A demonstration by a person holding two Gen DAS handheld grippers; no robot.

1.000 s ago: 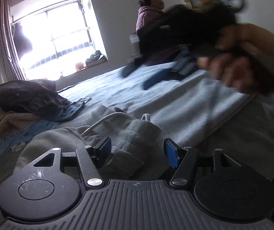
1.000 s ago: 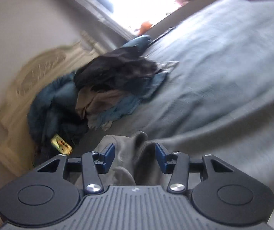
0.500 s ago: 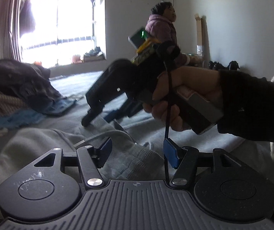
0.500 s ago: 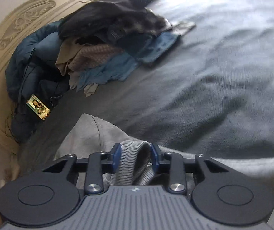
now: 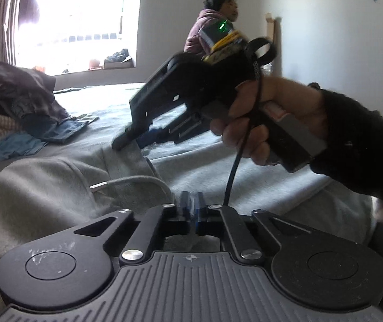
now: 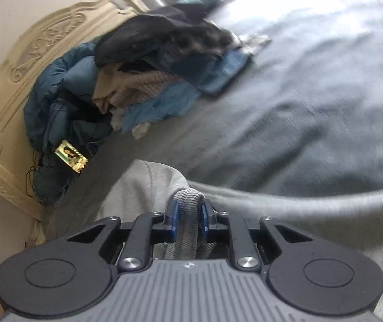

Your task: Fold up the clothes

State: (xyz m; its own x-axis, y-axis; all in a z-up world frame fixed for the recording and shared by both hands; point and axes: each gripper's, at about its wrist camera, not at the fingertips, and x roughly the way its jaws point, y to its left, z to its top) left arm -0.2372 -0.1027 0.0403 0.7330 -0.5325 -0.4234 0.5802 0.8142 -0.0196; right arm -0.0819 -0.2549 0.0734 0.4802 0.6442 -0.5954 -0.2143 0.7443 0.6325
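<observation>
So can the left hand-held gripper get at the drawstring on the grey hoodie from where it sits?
Probably yes. The drawstring lies bare on the grey hoodie, just ahead-left of the left hand-held gripper, with nothing between; its jaws are shut and would need opening.

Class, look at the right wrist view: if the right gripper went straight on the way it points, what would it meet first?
The right gripper is already clamped on the ribbed edge of the grey hoodie. Straight ahead lies more hoodie, then probably the grey-blue bedspread; depth is unclear.
</observation>
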